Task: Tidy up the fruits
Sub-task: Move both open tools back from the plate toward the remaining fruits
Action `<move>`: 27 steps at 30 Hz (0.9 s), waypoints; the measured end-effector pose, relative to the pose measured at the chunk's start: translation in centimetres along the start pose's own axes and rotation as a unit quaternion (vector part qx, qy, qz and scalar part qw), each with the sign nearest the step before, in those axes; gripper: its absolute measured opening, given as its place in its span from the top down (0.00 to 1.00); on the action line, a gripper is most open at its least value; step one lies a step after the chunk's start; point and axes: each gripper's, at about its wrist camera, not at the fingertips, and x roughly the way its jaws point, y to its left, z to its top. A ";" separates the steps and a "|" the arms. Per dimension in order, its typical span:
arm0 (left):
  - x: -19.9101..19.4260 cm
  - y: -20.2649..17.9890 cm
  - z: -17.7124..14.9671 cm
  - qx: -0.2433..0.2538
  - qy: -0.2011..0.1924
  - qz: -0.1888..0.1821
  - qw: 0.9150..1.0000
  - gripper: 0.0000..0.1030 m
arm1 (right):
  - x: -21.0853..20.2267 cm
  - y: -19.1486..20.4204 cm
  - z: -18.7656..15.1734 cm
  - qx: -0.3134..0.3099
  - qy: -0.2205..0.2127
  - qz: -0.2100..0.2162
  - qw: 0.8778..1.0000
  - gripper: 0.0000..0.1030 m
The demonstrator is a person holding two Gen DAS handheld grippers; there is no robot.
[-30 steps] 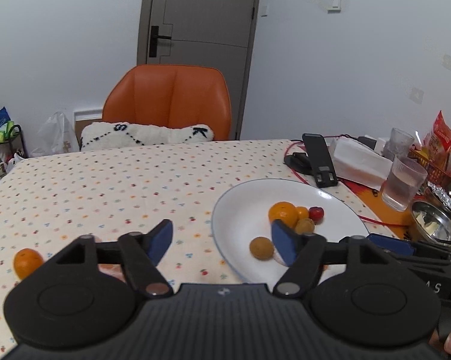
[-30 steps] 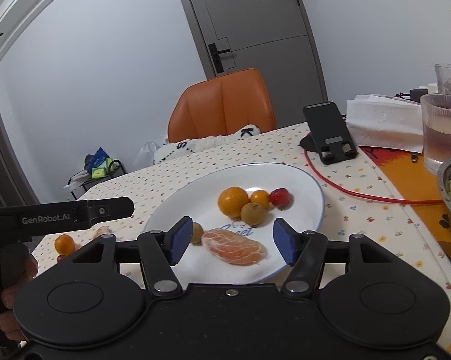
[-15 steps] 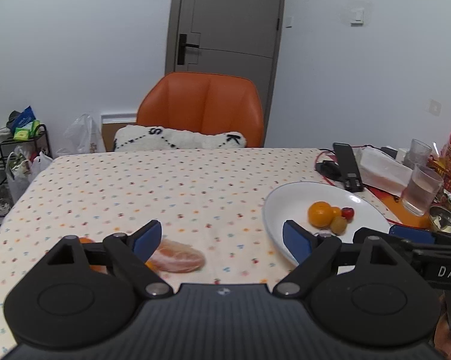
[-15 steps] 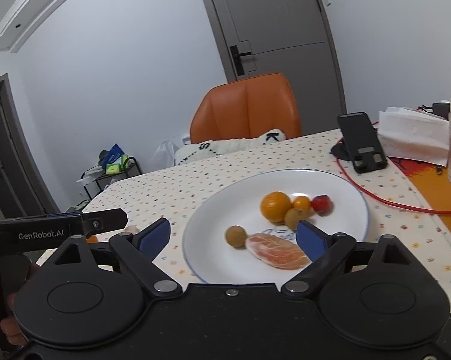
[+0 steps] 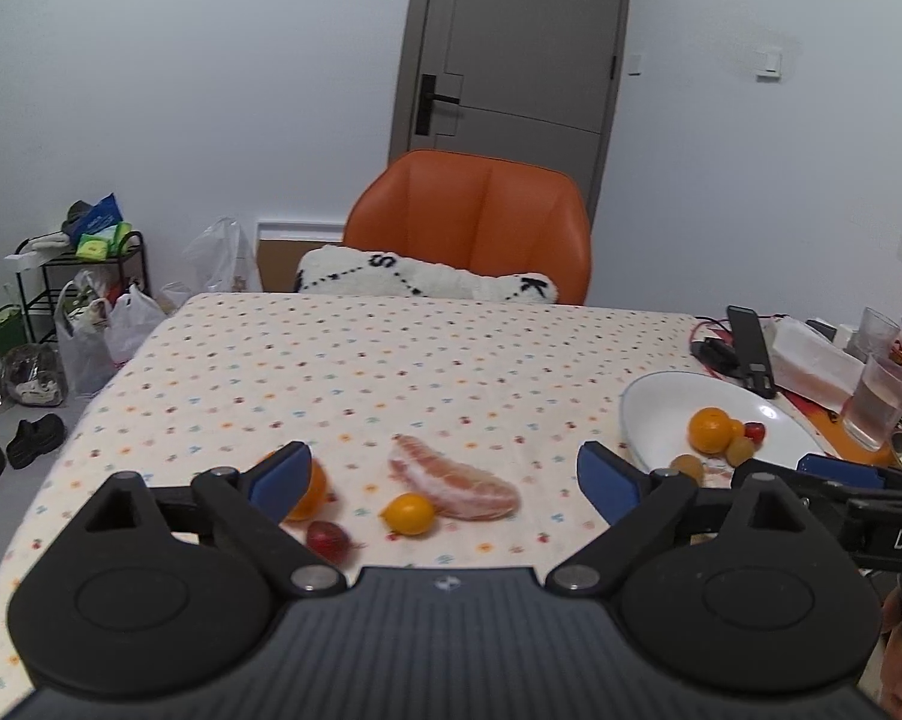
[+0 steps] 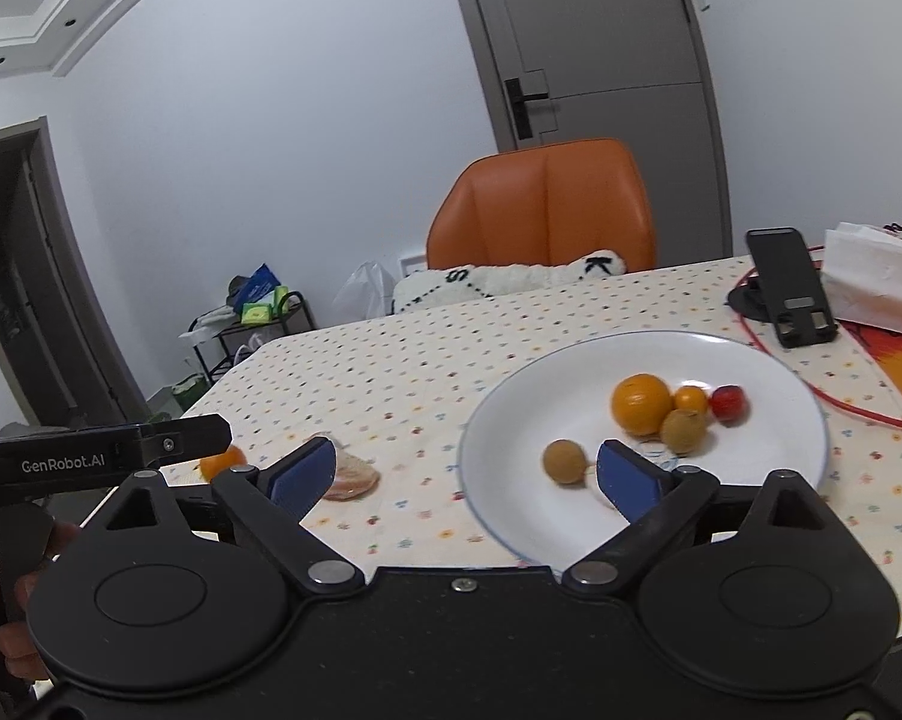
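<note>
Left gripper (image 5: 445,468): blue pads spread wide, nothing held, nothing touched. Below and between the pads, on the dotted tablecloth (image 5: 391,360): a peeled citrus segment (image 5: 457,486), a small yellow-orange fruit (image 5: 408,514) touching its near edge, a dark red fruit (image 5: 326,537) just beside, and an orange (image 5: 304,495) partly hidden behind the left pad.

Right gripper (image 6: 466,474): jaws equally wide apart, empty, hovering over the near rim of the white plate (image 6: 511,408). On the plate: a large orange (image 6: 641,404), a smaller orange fruit (image 6: 690,399), a red fruit (image 6: 728,402) and a brownish round fruit (image 6: 683,430) clustered together, with another brownish round fruit (image 6: 565,461) apart from them, near the right pad. Under that pad, a sliver of something pale, too hidden to tell.
</note>
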 end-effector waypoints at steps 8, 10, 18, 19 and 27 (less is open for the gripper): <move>-0.1 2.2 -0.6 -0.012 0.009 0.010 1.000 0.08 | 1.2 2.1 -0.1 -0.013 0.012 0.015 1.000 0.08; 0.0 2.9 -0.8 -0.017 0.014 0.014 1.000 0.08 | 1.6 2.6 -0.1 -0.016 0.015 0.018 1.000 0.08; 0.6 5.2 -1.3 -0.040 0.027 0.028 0.998 0.08 | 3.1 4.3 -0.4 -0.030 0.026 0.036 0.999 0.09; 0.7 5.4 -1.4 -0.040 0.028 0.029 0.998 0.08 | 3.3 4.5 -0.4 -0.032 0.027 0.038 0.998 0.09; 1.4 6.2 -1.8 -0.042 0.035 0.029 0.998 0.10 | 4.8 5.8 -0.6 -0.039 0.042 0.052 0.997 0.19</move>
